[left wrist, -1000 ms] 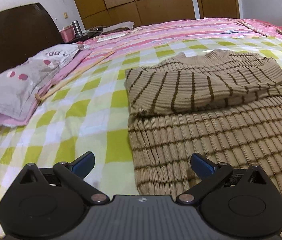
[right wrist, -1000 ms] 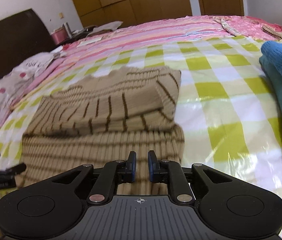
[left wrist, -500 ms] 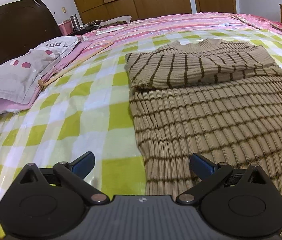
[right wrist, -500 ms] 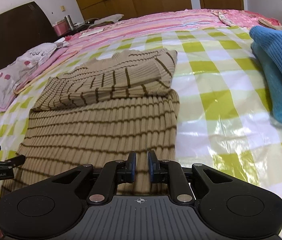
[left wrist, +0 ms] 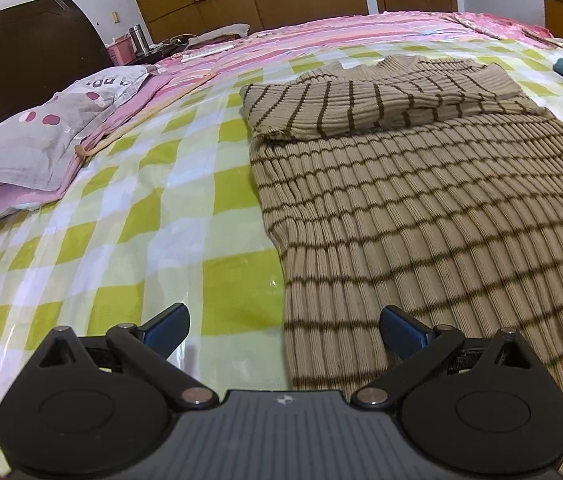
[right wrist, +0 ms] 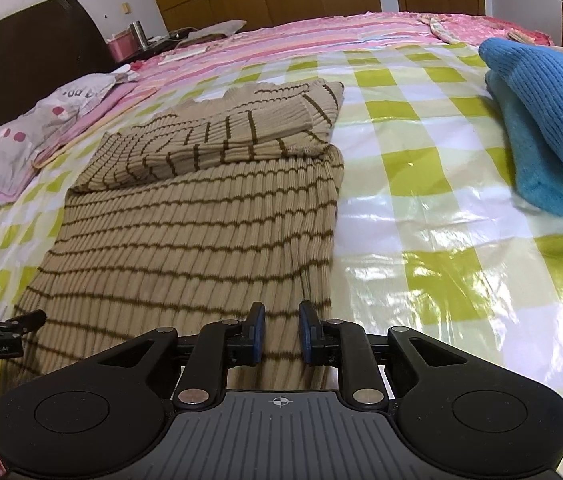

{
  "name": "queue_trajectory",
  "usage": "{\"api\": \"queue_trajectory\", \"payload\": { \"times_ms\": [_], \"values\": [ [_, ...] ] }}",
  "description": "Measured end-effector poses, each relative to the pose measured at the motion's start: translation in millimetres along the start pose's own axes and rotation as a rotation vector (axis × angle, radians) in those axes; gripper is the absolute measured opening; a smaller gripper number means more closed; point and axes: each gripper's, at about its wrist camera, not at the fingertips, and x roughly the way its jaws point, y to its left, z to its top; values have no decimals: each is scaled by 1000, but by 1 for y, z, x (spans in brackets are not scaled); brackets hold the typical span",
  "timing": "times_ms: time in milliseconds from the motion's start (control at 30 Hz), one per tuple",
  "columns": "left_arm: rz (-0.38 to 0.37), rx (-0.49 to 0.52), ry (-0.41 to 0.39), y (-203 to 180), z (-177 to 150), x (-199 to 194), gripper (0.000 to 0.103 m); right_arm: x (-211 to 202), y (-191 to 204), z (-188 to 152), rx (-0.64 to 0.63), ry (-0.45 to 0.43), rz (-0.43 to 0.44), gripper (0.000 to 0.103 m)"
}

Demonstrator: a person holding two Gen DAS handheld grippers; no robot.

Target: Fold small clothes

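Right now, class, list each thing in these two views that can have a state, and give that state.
striped sweater: lying flat, sleeves folded across the chest
left gripper: open, empty, at the sweater's left hem
right gripper: partly open, nothing between the fingers, at the right hem
blue clothes: piled, untouched
pillow: slumped by the headboard

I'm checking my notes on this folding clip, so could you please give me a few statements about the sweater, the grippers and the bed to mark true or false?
1. The striped sweater lies on the checked sheet with its sleeves folded across the chest. True.
2. The left gripper is clamped on the hem. False: its fingers are wide apart, holding nothing.
3. The right gripper has only a narrow gap between its fingers. True.
4. The blue knitwear lies on top of the sweater. False: it sits apart, to the right.
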Motion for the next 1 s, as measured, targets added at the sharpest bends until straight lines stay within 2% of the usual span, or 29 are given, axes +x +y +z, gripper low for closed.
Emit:
{"api": "queue_trajectory", "payload": {
  "times_ms": [400, 500, 1000],
  "values": [
    [-28, 28, 28, -5, -17, -17, 103, -16, -4, -22, -8, 5, -4, 21],
    [-47, 29, 44, -3, -22, -21, 103, -21, -5, -27, -13, 5, -4, 26],
    [-123, -17, 121, 9, -37, -32, 101, -39, -15, -55, -9, 34, -8, 29]
  ]
}}
